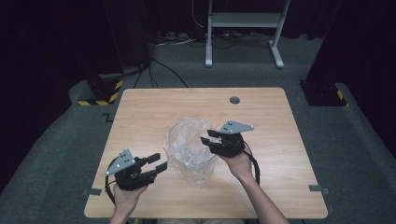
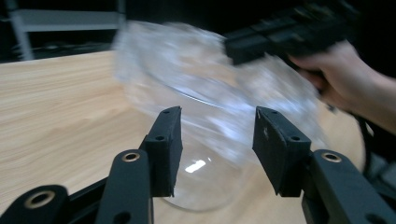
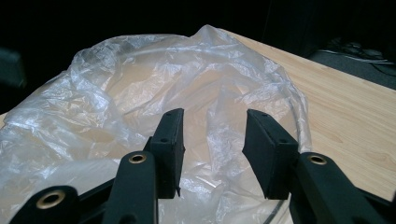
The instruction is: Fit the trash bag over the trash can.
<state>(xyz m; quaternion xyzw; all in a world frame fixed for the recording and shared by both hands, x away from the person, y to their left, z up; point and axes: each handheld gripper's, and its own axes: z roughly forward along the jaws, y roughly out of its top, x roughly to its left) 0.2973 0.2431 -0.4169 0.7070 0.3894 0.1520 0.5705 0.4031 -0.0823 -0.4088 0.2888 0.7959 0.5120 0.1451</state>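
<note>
Jaws parted and empty on both the left gripper (image 1: 156, 164) and right gripper (image 1: 210, 136) flank a clear glass bowl (image 1: 192, 158) draped in thin plastic film (image 1: 184, 135) mid-surface (image 1: 280, 140), the wrapping apparently loose and ungrasped.

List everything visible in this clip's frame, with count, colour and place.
Glass bowl: one, clear, middle of the table, under the plastic.
Plastic bag: one, clear, crumpled, draped over and into the bowl.
Table: one, light wood, centre of the room.
Table hole cover: one, grey, far edge.
Metal frame: one, white, on the floor behind.
Striped bases: two, black and yellow, at the far corners.
Left hand-held gripper: black, open, left of the bowl.
Right hand-held gripper: black, open, at the bag's right edge.
</note>
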